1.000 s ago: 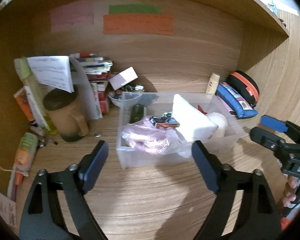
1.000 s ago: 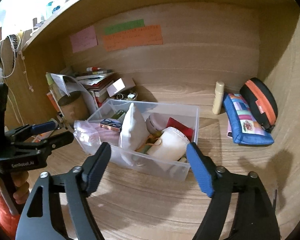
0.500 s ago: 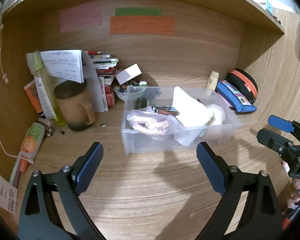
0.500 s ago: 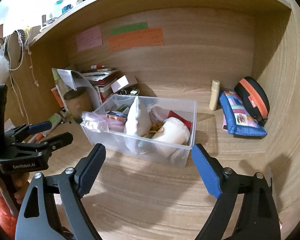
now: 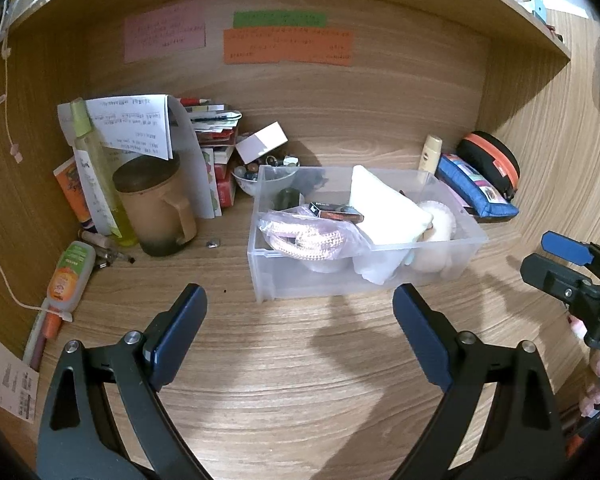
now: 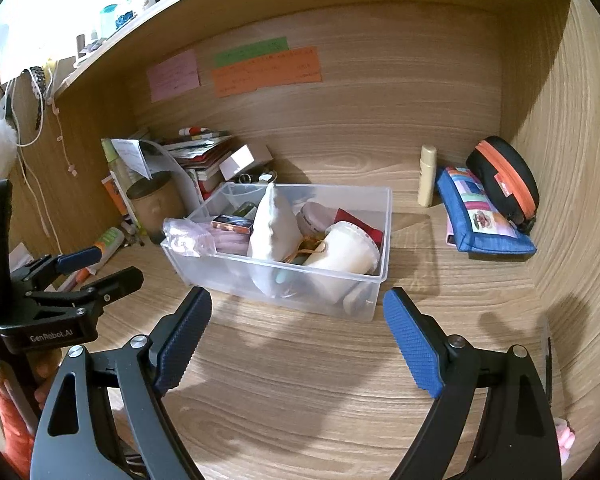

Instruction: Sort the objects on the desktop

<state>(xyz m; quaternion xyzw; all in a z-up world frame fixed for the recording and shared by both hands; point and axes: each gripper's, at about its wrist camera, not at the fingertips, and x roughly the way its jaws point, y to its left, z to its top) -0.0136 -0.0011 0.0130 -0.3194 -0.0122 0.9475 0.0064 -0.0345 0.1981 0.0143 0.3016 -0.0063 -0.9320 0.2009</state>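
Observation:
A clear plastic bin (image 5: 466,240) (image 6: 384,236) sits mid-desk, filled with a white pouch (image 5: 384,208) (image 6: 270,224), a bagged pink rope (image 5: 308,236) (image 6: 196,236), a small dark box (image 5: 334,210), a white cup (image 6: 346,254) and a red item (image 6: 354,220). My left gripper (image 5: 300,312) is open and empty, a little in front of the bin; it also shows in the right wrist view (image 6: 100,268). My right gripper (image 6: 298,314) is open and empty, in front of the bin; it also shows in the left wrist view (image 5: 556,256).
A brown mug (image 5: 156,208), papers and books (image 5: 140,128), a yellow bottle (image 5: 96,184) and an orange tube (image 5: 68,276) crowd the left. A blue pouch (image 6: 480,216), a black-orange case (image 6: 504,178) and a beige tube (image 6: 427,176) lie at the right. Wooden walls enclose the desk.
Both grippers have pulled back from the bin, staying open and empty. The bin and its contents have not moved.

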